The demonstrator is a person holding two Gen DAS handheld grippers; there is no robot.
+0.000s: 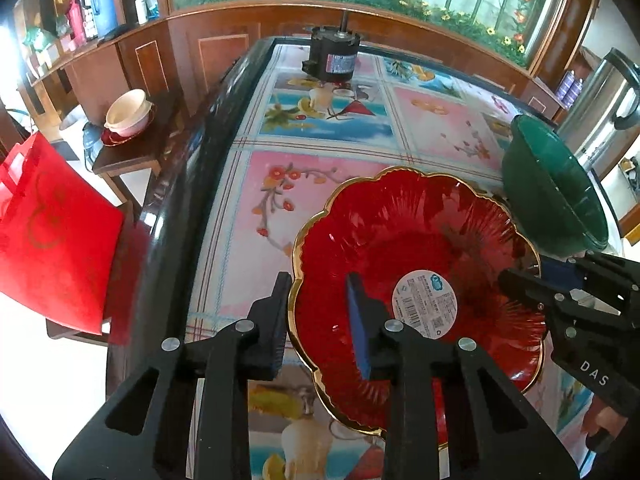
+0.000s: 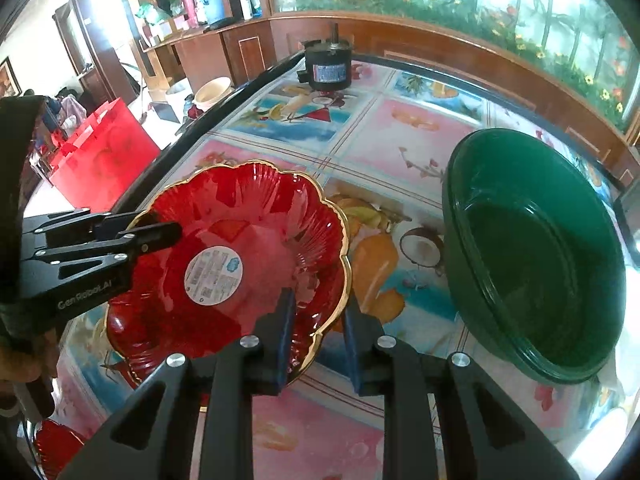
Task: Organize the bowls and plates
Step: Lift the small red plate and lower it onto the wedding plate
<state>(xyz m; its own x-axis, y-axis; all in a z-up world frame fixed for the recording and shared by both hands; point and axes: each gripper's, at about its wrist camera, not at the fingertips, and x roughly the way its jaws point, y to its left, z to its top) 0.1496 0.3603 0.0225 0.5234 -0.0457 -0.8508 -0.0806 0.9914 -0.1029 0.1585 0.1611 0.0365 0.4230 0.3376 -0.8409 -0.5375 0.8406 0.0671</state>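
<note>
A red scalloped plate point(image 1: 420, 232) with a gold rim and a round white label lies on the flowered table, and its left rim sits between my left gripper's point(image 1: 318, 282) fingers, which are shut on it. From the other side my right gripper point(image 2: 318, 300) is shut on the plate's point(image 2: 248, 208) right rim, one blue pad inside and one outside. Each gripper also shows in the other's view: the right gripper point(image 1: 508, 276), the left gripper point(image 2: 172, 234). Another red plate edge point(image 2: 120, 340) peeks out beneath. A dark green bowl point(image 2: 540, 256) stands to the right, apart from the plate.
At the table's far end stands a black motor point(image 1: 334, 56). The table's dark edge point(image 1: 168, 208) runs along the left; beyond it are a red bag point(image 1: 52, 232) and a cream bowl point(image 1: 128, 114) on a side table. A steel kettle point(image 1: 600, 108) is at far right.
</note>
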